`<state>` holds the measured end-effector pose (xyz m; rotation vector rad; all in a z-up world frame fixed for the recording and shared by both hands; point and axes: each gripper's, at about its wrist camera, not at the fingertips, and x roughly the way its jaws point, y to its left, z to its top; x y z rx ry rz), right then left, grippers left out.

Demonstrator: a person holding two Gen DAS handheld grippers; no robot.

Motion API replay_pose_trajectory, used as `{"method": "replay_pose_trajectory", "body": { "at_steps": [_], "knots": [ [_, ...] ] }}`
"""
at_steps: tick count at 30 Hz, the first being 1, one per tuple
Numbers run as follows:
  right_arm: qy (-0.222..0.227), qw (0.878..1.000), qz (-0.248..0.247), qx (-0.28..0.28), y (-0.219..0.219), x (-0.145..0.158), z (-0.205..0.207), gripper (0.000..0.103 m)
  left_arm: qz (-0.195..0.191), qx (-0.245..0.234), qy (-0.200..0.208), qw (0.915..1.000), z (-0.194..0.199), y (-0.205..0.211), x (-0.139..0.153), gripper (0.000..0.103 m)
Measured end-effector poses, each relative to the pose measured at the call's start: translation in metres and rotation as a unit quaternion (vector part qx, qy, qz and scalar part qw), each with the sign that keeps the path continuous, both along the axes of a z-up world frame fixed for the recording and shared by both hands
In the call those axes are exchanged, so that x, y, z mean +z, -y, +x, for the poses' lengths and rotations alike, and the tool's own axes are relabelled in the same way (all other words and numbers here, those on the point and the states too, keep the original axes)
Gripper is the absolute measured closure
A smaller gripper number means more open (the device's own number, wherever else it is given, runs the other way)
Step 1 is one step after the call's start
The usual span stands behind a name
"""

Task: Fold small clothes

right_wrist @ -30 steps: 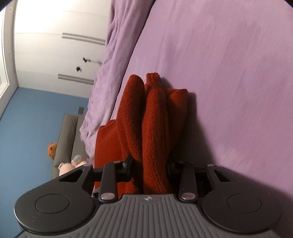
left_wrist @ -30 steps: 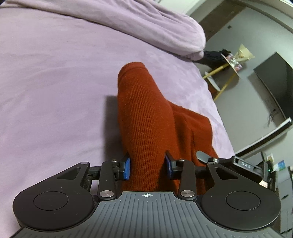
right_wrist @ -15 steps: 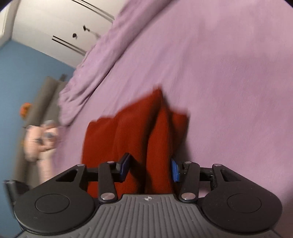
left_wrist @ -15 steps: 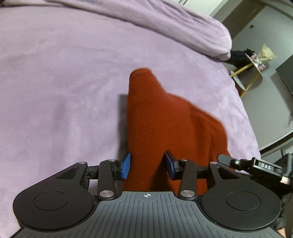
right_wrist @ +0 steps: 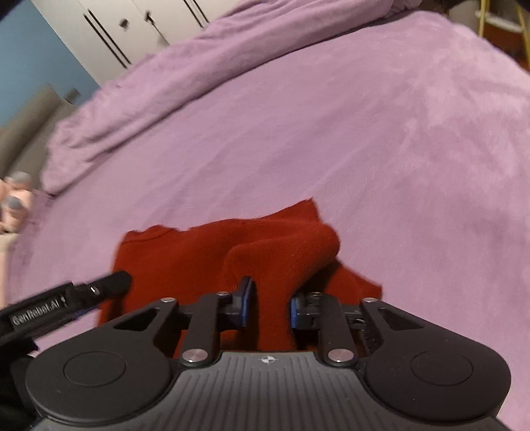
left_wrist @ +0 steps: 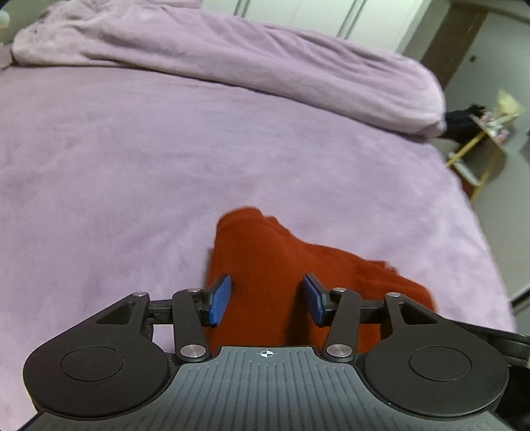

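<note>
The rust-red knitted garment [left_wrist: 291, 265] lies on the bed [left_wrist: 132, 165], near the edge closest to both cameras, bunched into thick folds rather than spread flat; by the look of it the folding is part done, since the cloth is already doubled over itself in several layers, yet the outline is uneven, with one corner [right_wrist: 306, 207] sticking out at the far side and a flat flap [right_wrist: 149, 252] trailing to the left in the right wrist view; I judge that squaring the edges and setting the bundle down neatly is what is left. The left hand-held gripper [left_wrist: 266, 300] has its blue pads [left_wrist: 220, 298] set apart with the cloth between them; whether they press the knit or merely straddle it I cannot tell. The right hand-held gripper [right_wrist: 270, 303] has its jaws close in on a raised ridge of the knit, which seems pinched between them. Counted: one garment; two hand-held grippers, the left one's tip also showing in the right wrist view; one bed; one rumpled lilac duvet [left_wrist: 265, 59] heaped along the far side; one yellow-legged stand [left_wrist: 477, 155] on the floor beyond the bed; one white wardrobe [right_wrist: 132, 26] at the back.
</note>
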<state>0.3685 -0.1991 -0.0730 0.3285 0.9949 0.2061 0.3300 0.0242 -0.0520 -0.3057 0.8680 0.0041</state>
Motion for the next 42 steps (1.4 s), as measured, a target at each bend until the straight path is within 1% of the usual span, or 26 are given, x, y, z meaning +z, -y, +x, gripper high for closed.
{"method": "replay_pose_trajectory", "body": {
  "at_steps": [3, 5, 6, 7, 9, 11, 12, 13, 15, 16, 17, 18, 19, 20, 22, 23, 24, 25, 26, 27, 31, 33, 34, 36, 39, 42],
  "knots": [
    [-0.002, 0.999, -0.033, 0.000, -0.007, -0.008, 0.010, 0.088, 0.014, 0.014, -0.013, 0.9997, 0.020, 0.000, -0.013, 0.045],
    [0.000, 0.999, -0.046, 0.003, -0.010, -0.014, 0.016, 0.089, 0.026, 0.021, -0.021, 0.9992, 0.029, 0.000, -0.022, 0.045],
    [0.001, 0.999, -0.048, 0.003, -0.010, -0.018, 0.018, 0.092, 0.032, 0.023, -0.023, 0.9990, 0.032, -0.001, -0.027, 0.044],
    [0.004, 0.999, -0.048, 0.005, -0.011, -0.022, 0.020, 0.092, 0.037, 0.023, -0.024, 0.9987, 0.036, -0.001, -0.033, 0.043],
    [0.009, 0.999, -0.034, 0.008, -0.006, -0.028, 0.021, 0.091, 0.046, 0.038, -0.023, 0.9980, 0.040, -0.003, -0.043, 0.037],
    [0.017, 1.000, -0.020, 0.016, -0.001, -0.025, 0.017, 0.090, 0.051, 0.050, -0.021, 0.9972, 0.043, -0.006, -0.048, 0.037],
    [0.022, 0.999, -0.019, 0.019, 0.000, -0.020, 0.014, 0.086, 0.056, 0.054, -0.022, 0.9967, 0.042, -0.007, -0.048, 0.037],
    [0.031, 0.999, -0.023, 0.015, 0.002, -0.013, 0.010, 0.075, 0.049, 0.054, -0.024, 0.9970, 0.041, -0.010, -0.046, 0.037],
    [0.069, 0.996, -0.054, -0.004, 0.003, 0.006, -0.002, 0.067, 0.029, 0.059, -0.029, 0.9974, 0.035, -0.018, -0.039, 0.037],
    [0.094, 0.993, -0.071, -0.005, 0.000, 0.015, -0.007, 0.066, 0.021, 0.065, -0.031, 0.9972, 0.032, -0.021, -0.033, 0.038],
    [0.111, 0.991, -0.078, -0.001, -0.004, 0.021, -0.009, 0.065, 0.014, 0.067, -0.029, 0.9972, 0.030, -0.022, -0.027, 0.040],
    [0.121, 0.990, -0.076, 0.008, -0.009, 0.026, -0.008, 0.062, 0.009, 0.068, -0.025, 0.9973, 0.029, -0.023, -0.022, 0.040],
    [0.122, 0.990, -0.070, 0.021, -0.017, 0.028, -0.006, 0.059, 0.004, 0.066, -0.022, 0.9975, 0.028, -0.021, -0.018, 0.040],
    [0.118, 0.990, -0.065, 0.034, -0.026, 0.027, -0.002, 0.059, 0.001, 0.062, -0.022, 0.9978, 0.030, -0.018, -0.017, 0.040],
    [0.104, 0.991, -0.062, 0.062, -0.043, 0.020, 0.007, 0.062, 0.001, 0.050, -0.033, 0.9982, 0.037, -0.010, -0.022, 0.039],
    [0.090, 0.991, -0.068, 0.068, -0.050, 0.012, 0.013, 0.067, 0.007, 0.051, -0.038, 0.9980, 0.039, -0.007, -0.027, 0.039],
    [0.068, 0.992, -0.082, 0.067, -0.055, 0.003, 0.021, 0.082, 0.016, 0.052, -0.037, 0.9978, 0.041, -0.004, -0.033, 0.034],
    [0.050, 0.992, -0.096, 0.061, -0.058, -0.007, 0.027, 0.086, 0.027, 0.052, -0.036, 0.9976, 0.044, -0.003, -0.040, 0.032],
    [0.047, 0.992, -0.104, 0.055, -0.058, -0.015, 0.031, 0.087, 0.032, 0.054, -0.036, 0.9974, 0.045, -0.001, -0.043, 0.026],
    [0.054, 0.991, -0.107, 0.052, -0.057, -0.018, 0.032, 0.089, 0.034, 0.055, -0.034, 0.9973, 0.047, -0.001, -0.047, 0.025],
    [0.094, 0.987, -0.120, 0.042, -0.056, -0.029, 0.033, 0.089, 0.038, 0.058, -0.030, 0.9971, 0.056, -0.002, -0.054, 0.020],
    [0.107, 0.986, -0.122, 0.039, -0.059, -0.029, 0.027, 0.089, 0.040, 0.061, -0.028, 0.9969, 0.057, -0.001, -0.057, 0.019],
    [0.112, 0.986, -0.118, 0.042, -0.057, -0.027, 0.023, 0.087, 0.042, 0.060, -0.023, 0.9971, 0.054, -0.001, -0.056, 0.019],
    [0.112, 0.988, -0.093, 0.042, -0.047, -0.021, 0.011, 0.085, 0.020, 0.057, -0.011, 0.9981, 0.044, -0.007, -0.053, 0.019],
    [0.108, 0.993, -0.037, 0.031, -0.014, -0.009, -0.028, 0.082, -0.047, 0.059, -0.003, 0.9971, 0.014, -0.028, -0.042, 0.022],
    [0.124, 0.991, 0.051, -0.006, 0.033, -0.001, -0.096, 0.080, -0.102, 0.042, 0.040, 0.9931, -0.044, -0.044, -0.021, 0.024]
  ]
}}
